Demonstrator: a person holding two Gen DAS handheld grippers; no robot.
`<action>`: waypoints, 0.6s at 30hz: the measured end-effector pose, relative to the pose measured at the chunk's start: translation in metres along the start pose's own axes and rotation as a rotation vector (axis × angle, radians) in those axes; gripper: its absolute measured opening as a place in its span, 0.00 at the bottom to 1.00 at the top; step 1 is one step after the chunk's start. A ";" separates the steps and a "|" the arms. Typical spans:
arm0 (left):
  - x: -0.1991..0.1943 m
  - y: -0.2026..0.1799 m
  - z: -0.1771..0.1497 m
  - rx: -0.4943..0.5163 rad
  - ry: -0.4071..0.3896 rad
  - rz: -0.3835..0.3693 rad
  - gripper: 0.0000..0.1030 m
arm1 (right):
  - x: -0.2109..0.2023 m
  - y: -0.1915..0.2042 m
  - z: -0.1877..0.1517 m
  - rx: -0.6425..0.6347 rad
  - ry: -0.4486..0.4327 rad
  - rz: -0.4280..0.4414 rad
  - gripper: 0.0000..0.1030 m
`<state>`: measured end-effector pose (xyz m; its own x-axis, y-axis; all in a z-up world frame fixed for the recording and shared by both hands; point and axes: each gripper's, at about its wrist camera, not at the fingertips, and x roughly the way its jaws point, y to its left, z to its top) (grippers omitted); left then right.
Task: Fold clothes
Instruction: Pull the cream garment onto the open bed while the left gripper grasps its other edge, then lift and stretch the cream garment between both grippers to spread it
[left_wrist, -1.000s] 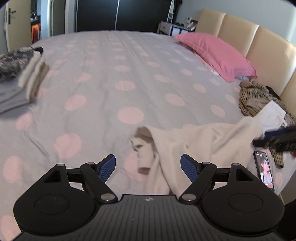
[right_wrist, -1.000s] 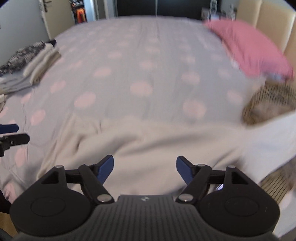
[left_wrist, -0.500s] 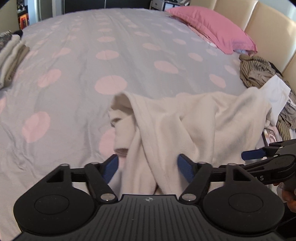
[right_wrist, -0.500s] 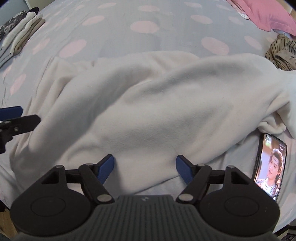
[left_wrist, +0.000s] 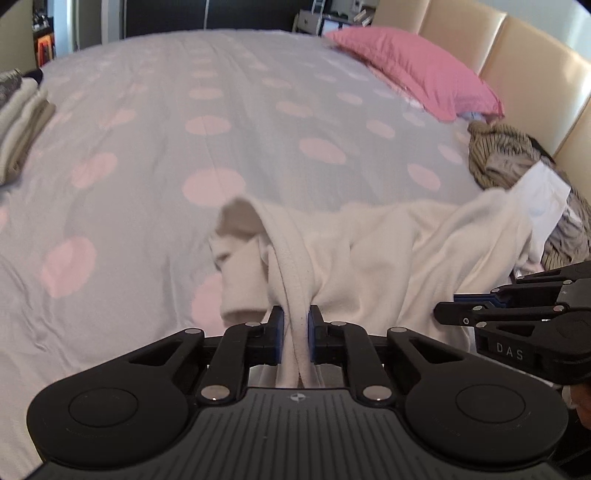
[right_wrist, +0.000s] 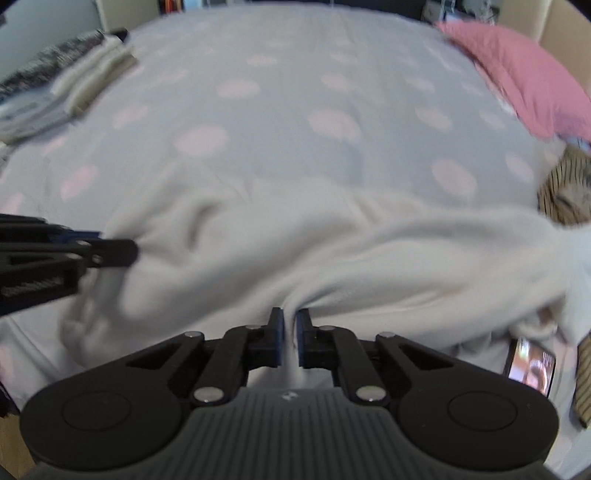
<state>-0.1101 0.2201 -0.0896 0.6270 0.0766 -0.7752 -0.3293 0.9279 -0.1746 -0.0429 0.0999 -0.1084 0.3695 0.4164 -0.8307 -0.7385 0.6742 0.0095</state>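
A cream fleece garment (left_wrist: 399, 251) lies crumpled along the near edge of the bed, also in the right wrist view (right_wrist: 295, 243). My left gripper (left_wrist: 295, 321) is shut on a bunched hem of the garment at its left end. My right gripper (right_wrist: 290, 323) is shut on the garment's near edge further right. The right gripper also shows in the left wrist view (left_wrist: 480, 299), and the left gripper shows in the right wrist view (right_wrist: 92, 243). The fabric between the two grippers is slack and wrinkled.
The bed has a grey cover with pink dots (left_wrist: 258, 122). A stack of folded clothes (left_wrist: 18, 122) sits at the far left. A pink pillow (left_wrist: 417, 74) and a pile of striped and white clothes (left_wrist: 517, 158) lie at the right. A phone (right_wrist: 530, 363) lies by the near edge.
Both grippers were open above the garment and have now closed on its near edge. The right wrist view has tilted up from looking down at the fabric.
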 end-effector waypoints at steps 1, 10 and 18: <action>-0.008 0.002 0.003 -0.009 -0.023 0.006 0.10 | -0.007 0.005 0.003 -0.007 -0.022 0.013 0.08; -0.103 0.039 0.025 -0.082 -0.214 0.072 0.10 | -0.067 0.076 0.030 -0.076 -0.157 0.195 0.08; -0.175 0.075 0.031 -0.054 -0.326 0.235 0.10 | -0.108 0.137 0.045 -0.140 -0.229 0.389 0.08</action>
<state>-0.2230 0.2875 0.0515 0.7186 0.4039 -0.5662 -0.5214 0.8516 -0.0542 -0.1585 0.1744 0.0077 0.1537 0.7565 -0.6357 -0.9098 0.3593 0.2077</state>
